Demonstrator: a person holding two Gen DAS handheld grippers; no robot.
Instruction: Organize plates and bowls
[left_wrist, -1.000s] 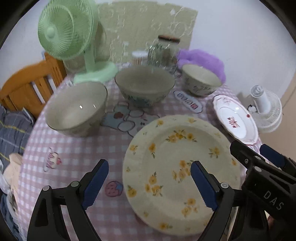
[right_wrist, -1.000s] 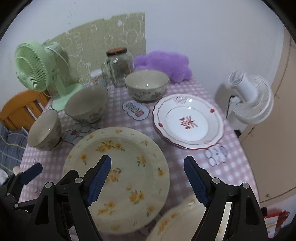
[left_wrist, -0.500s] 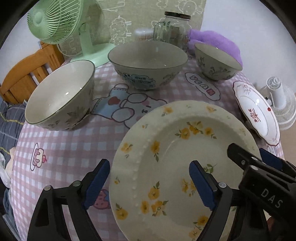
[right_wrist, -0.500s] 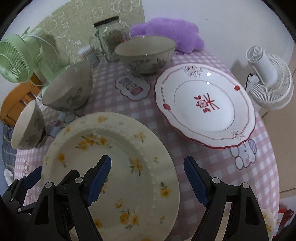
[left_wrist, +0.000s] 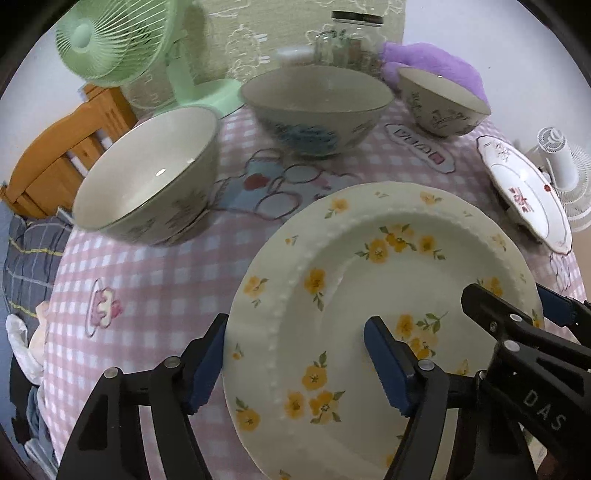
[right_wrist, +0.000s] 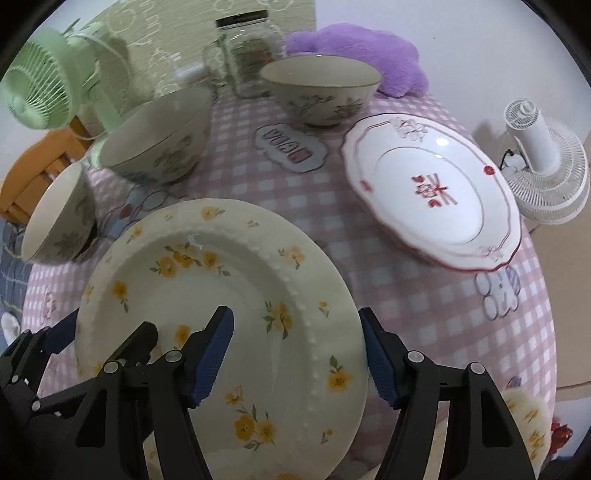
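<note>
Round table under a pink-and-white checked cloth (left_wrist: 155, 280) with cartoon prints. At the far edge: a mint-green desk fan (left_wrist: 110, 40), a clear glass jar with a dark lid (right_wrist: 247, 51) and a purple plush cushion (right_wrist: 354, 48). A white fan (right_wrist: 543, 162) stands off the table's right side; a wooden chair back (left_wrist: 59, 155) shows at left.

Count: 3 cream ceramic bowls with floral outsides, all upright, in an arc at the back: left bowl (left_wrist: 147, 181), middle bowl (left_wrist: 314, 107), far right bowl (left_wrist: 443, 99). 2 full plates: a white scalloped plate with red trim (right_wrist: 432, 192) at right, and a large cream plate with yellow flowers (left_wrist: 369, 295) nearest. A sliver of another yellow-flowered piece (right_wrist: 524, 410) shows at the lower right.

Both grippers point steeply down at the yellow-flowered plate. Left gripper (left_wrist: 295, 362) straddles its left rim, right gripper (right_wrist: 297, 354) its right rim. Jaws of both are closing, rim between the blue pads (left_wrist: 207, 365), not yet pressed.
</note>
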